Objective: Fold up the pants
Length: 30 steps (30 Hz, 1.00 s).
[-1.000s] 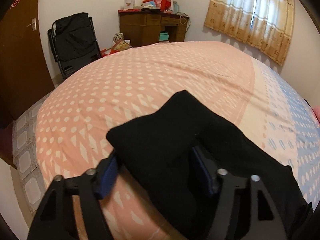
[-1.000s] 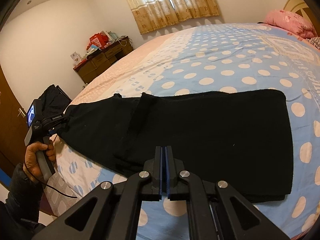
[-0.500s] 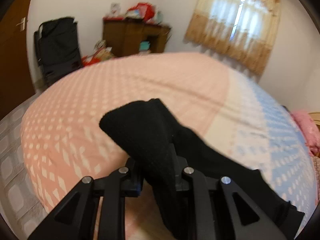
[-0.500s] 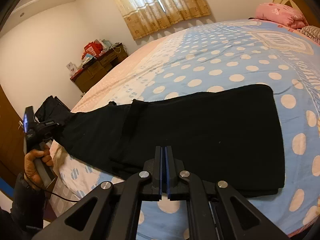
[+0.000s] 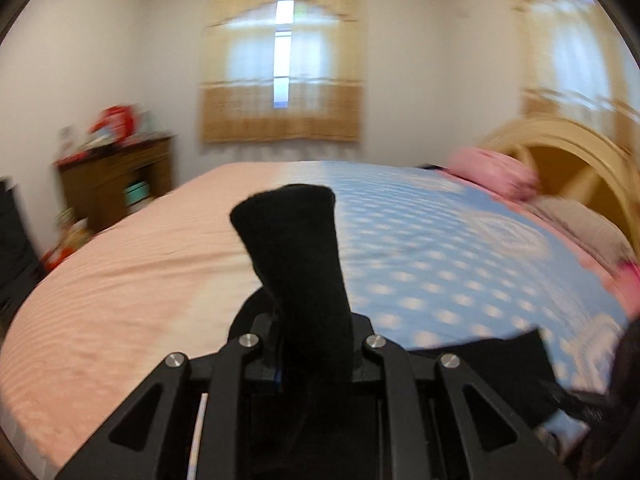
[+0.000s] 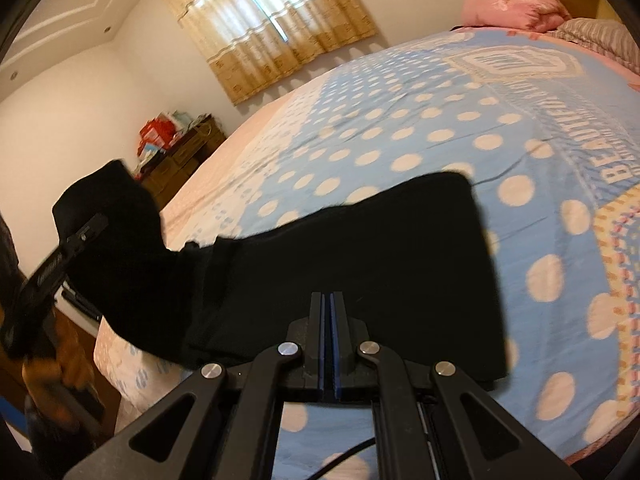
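Black pants (image 6: 360, 256) lie across the blue dotted bedspread (image 6: 500, 128), folded lengthwise. My left gripper (image 5: 312, 344) is shut on the leg end of the pants (image 5: 296, 256), which sticks up in a bunch above the bed. In the right wrist view that lifted end (image 6: 116, 220) hangs in the air at the left with the left gripper (image 6: 52, 264) on it. My right gripper (image 6: 329, 340) is shut, its fingers pressed together at the near edge of the pants; whether cloth is pinched is hidden.
A wooden desk (image 5: 116, 184) with clutter stands by the wall left of the curtained window (image 5: 280, 76). Pink pillows (image 5: 492, 172) lie by the headboard (image 5: 568, 168). The bed's pink half (image 5: 132, 280) lies to the left.
My left gripper closed on the leg end, lifted it and swung right toward the headboard. The pants have risen off the bed on the left. My right gripper stayed shut and moved slightly.
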Each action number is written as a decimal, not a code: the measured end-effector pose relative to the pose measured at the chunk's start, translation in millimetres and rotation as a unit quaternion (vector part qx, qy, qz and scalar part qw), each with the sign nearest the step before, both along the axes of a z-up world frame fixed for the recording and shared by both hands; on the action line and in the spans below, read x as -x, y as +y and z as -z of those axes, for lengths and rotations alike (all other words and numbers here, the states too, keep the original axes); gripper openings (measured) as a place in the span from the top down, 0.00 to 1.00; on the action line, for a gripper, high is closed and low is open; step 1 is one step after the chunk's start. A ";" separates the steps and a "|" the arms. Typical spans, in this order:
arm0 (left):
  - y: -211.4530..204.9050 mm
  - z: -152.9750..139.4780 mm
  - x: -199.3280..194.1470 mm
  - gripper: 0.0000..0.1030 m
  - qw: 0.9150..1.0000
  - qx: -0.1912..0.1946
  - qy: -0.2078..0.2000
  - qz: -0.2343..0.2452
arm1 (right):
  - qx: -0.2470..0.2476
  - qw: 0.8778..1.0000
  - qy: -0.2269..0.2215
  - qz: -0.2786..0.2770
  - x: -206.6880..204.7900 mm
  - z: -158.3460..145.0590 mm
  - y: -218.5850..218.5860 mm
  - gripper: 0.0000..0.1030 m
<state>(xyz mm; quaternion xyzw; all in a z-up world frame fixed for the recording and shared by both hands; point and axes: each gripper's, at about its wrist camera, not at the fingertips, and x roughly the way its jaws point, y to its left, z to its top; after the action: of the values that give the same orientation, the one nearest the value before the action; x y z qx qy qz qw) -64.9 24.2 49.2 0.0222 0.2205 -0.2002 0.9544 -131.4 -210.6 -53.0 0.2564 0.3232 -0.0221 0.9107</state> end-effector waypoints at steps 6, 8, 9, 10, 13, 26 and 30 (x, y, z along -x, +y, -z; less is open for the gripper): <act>-69.8 15.3 31.8 0.81 0.993 -0.033 -0.004 0.113 | 0.006 0.999 -0.013 0.031 19.2 -8.9 -24.9 0.97; -87.5 19.7 45.2 0.81 0.988 -0.052 -0.017 0.146 | -0.002 0.999 -0.015 0.038 24.8 -8.2 -32.7 0.97; -96.4 23.0 51.9 0.81 0.985 -0.066 -0.025 0.161 | -0.006 0.999 -0.015 0.039 26.4 -7.6 -35.1 0.97; -105.6 26.2 59.0 0.81 0.981 -0.079 -0.030 0.174 | -0.010 0.999 -0.015 0.041 28.1 -6.5 -37.4 0.97; -125.6 43.6 68.2 0.81 0.972 -0.112 -0.016 0.206 | -0.022 0.999 -0.014 0.045 30.3 -2.8 -42.8 0.97; -114.9 62.1 75.7 0.24 0.953 -0.166 0.040 0.250 | -0.154 0.987 -0.048 0.027 42.5 -7.2 -67.9 0.58; -76.4 41.1 74.8 0.11 0.961 -0.120 0.046 0.244 | -0.156 0.985 -0.070 0.025 42.9 -13.7 -63.5 0.27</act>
<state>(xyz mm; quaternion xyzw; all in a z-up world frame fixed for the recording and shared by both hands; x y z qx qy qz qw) -139.7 -52.3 8.1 0.1809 0.2743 -0.4000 0.8556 -174.2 -274.1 -39.3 0.4042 0.2513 0.0238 0.8792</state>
